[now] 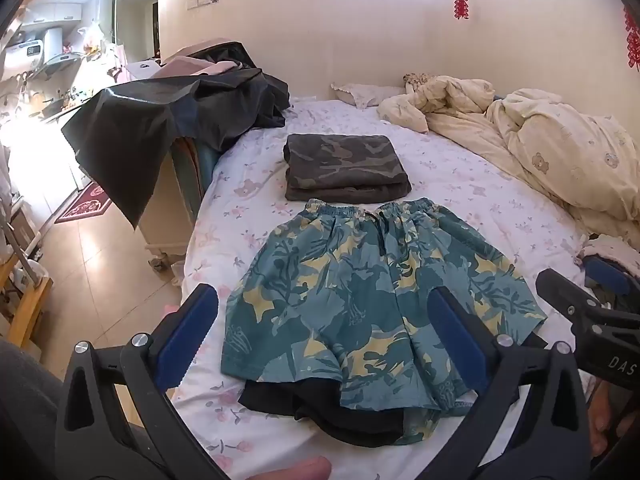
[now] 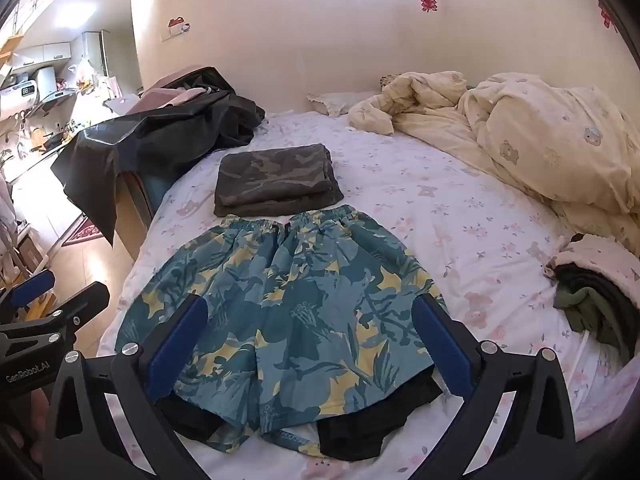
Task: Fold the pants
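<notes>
Teal floral shorts [image 1: 360, 300] lie spread flat on the bed, waistband far, leg hems near; they also show in the right wrist view [image 2: 288, 308]. A black garment [image 1: 320, 412] peeks out from under the hems, seen too in the right wrist view [image 2: 360, 428]. My left gripper [image 1: 324, 328] hovers open over the shorts' near left part, holding nothing. My right gripper [image 2: 308, 340] hovers open over the near middle, empty. The right gripper shows at the right edge of the left wrist view [image 1: 584, 312]; the left gripper shows at the left edge of the right wrist view [image 2: 48, 312].
A folded camouflage garment [image 1: 344, 168] lies just beyond the waistband. A cream duvet [image 1: 552, 148] is bunched at the far right. A small clothes pile [image 2: 592, 292] sits at the right. A dark cloth over furniture [image 1: 160, 128] stands left of the bed [image 1: 460, 184]; the floor drops off left.
</notes>
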{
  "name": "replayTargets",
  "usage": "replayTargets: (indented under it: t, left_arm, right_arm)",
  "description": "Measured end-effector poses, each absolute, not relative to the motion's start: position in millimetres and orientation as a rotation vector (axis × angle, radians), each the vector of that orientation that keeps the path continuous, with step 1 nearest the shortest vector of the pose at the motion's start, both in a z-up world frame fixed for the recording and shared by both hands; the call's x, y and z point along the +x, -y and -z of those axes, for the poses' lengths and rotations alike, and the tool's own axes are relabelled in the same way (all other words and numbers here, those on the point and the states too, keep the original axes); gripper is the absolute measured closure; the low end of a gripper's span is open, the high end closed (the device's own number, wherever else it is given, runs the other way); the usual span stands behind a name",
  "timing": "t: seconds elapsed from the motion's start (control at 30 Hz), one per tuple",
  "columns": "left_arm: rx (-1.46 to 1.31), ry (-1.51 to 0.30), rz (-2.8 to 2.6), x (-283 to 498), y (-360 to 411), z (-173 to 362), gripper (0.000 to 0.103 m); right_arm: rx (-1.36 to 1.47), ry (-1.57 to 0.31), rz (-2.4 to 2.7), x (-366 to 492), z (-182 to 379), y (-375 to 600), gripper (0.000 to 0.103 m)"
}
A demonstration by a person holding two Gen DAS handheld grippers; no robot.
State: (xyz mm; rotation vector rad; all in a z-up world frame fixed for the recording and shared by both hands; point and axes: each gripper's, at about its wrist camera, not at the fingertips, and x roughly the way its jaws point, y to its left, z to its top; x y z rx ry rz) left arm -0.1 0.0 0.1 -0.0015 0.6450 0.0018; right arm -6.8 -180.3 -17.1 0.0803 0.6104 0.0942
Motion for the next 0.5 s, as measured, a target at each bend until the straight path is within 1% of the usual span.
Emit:
replayTargets:
  t: [0.5]
  left_arm:
    - [-0.008,-0.648,-0.001,0.6,0.7,0.4,0.000]
  right_arm:
    - [0.076,-0.615,-0.095,-7.5,18.9,177.4,0.000]
